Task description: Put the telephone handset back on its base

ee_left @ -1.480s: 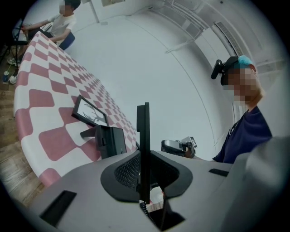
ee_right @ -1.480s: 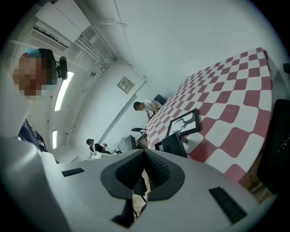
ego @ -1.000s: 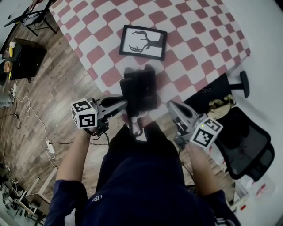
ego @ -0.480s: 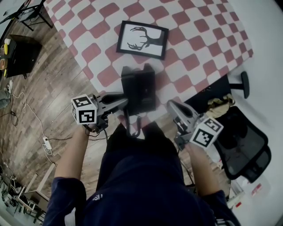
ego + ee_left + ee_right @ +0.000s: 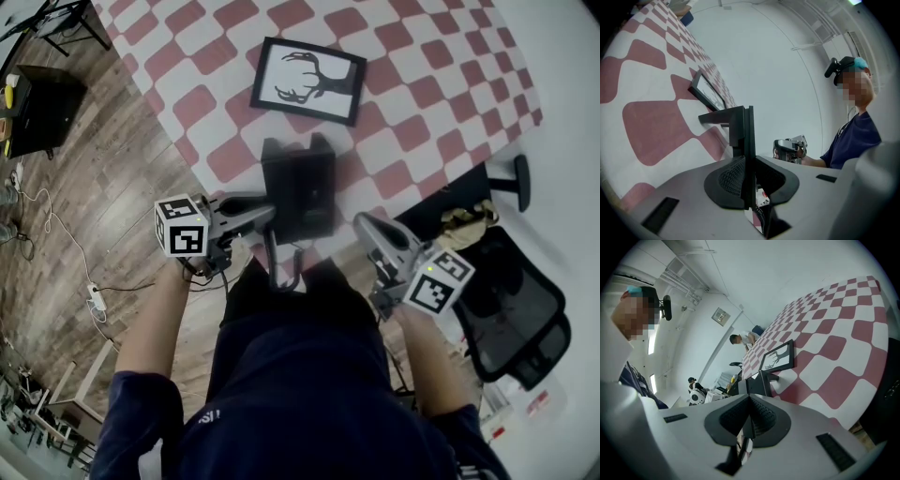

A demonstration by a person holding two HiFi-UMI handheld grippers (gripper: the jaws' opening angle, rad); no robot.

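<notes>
A black telephone sits at the near edge of the red-and-white checked table. Its handset lies along the phone's left side. My left gripper reaches in from the left and is shut on it. In the left gripper view the handset stands edge-on as a thin black slab between the pads, with its coiled cord below. That cord hangs down in front of my body. My right gripper hovers just right of the phone, shut and holding nothing. The telephone shows beyond its jaws.
A framed black-and-white deer picture lies on the table beyond the phone. A black office chair stands to my right, past the table's edge. Wooden floor with cables lies to the left. Other people are far off.
The left gripper has edged slightly up toward the phone's side, still shut on the handset. The right gripper has barely moved. The head camera has shifted a little.
</notes>
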